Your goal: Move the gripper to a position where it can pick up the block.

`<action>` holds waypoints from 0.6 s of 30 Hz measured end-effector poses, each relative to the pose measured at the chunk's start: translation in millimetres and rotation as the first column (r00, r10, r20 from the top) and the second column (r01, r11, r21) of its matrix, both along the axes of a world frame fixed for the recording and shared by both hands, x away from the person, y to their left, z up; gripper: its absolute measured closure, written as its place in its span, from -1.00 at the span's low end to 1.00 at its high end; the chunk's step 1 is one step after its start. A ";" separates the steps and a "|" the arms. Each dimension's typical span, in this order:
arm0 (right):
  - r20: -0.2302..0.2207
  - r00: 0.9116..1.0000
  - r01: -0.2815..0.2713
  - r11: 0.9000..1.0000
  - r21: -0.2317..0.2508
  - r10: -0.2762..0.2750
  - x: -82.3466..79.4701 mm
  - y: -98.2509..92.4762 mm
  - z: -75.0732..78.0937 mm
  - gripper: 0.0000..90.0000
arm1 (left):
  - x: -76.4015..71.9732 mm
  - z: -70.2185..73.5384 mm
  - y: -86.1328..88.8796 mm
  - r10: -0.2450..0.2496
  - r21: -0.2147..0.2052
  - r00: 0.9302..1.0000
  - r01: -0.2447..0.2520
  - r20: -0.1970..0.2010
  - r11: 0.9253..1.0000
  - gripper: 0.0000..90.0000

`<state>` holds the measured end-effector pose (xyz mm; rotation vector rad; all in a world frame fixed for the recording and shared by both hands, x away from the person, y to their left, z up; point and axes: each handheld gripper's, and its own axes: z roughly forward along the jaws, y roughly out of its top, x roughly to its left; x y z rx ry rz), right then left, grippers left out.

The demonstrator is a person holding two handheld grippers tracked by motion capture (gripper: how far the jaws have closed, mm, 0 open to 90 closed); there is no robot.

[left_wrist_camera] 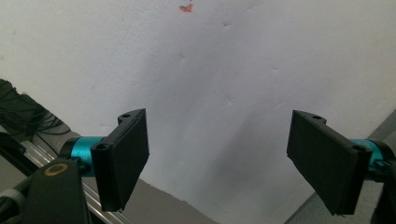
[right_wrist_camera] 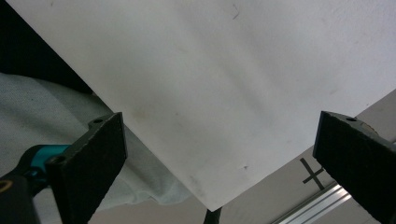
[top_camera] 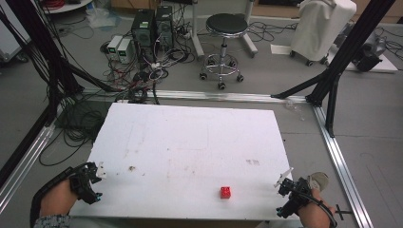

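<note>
A small red block (top_camera: 225, 192) sits on the white table (top_camera: 190, 137) near its front edge, right of centre. My left gripper (top_camera: 97, 183) hovers over the table's front left corner, its jaws spread wide with nothing between them. In the left gripper view the open left gripper (left_wrist_camera: 219, 119) looks along bare white tabletop (left_wrist_camera: 243, 70). My right gripper (top_camera: 283, 194) is at the front right corner, to the right of the block and apart from it. The right gripper (right_wrist_camera: 222, 121) is open and empty over the table's corner (right_wrist_camera: 210, 200).
A small brownish stain (top_camera: 131, 168) marks the table near the left gripper, and a reddish spot (left_wrist_camera: 186, 8) shows far ahead. Aluminium rails (top_camera: 340, 161) run along the floor on both sides. Beyond the table stand a stool (top_camera: 223, 42), computer boxes (top_camera: 151, 26) and tangled cables.
</note>
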<state>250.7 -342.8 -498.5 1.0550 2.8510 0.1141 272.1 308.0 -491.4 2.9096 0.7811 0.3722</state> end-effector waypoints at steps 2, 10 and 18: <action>-0.002 1.000 -0.004 1.000 0.000 0.004 0.3 0.8 -0.4 -0.95 | -0.4 0.2 -0.3 -0.003 0.001 1.000 0.003 0.003 1.000 -0.53; 0.000 1.000 -0.004 1.000 -0.001 0.004 0.3 0.9 -0.4 -0.95 | -0.5 0.7 -0.4 -0.005 -0.003 1.000 0.005 0.010 1.000 -0.53; 0.001 1.000 -0.007 1.000 -0.005 0.007 0.5 2.3 -0.7 -0.95 | -0.4 0.4 1.9 0.001 -0.007 1.000 -0.001 0.009 1.000 -0.53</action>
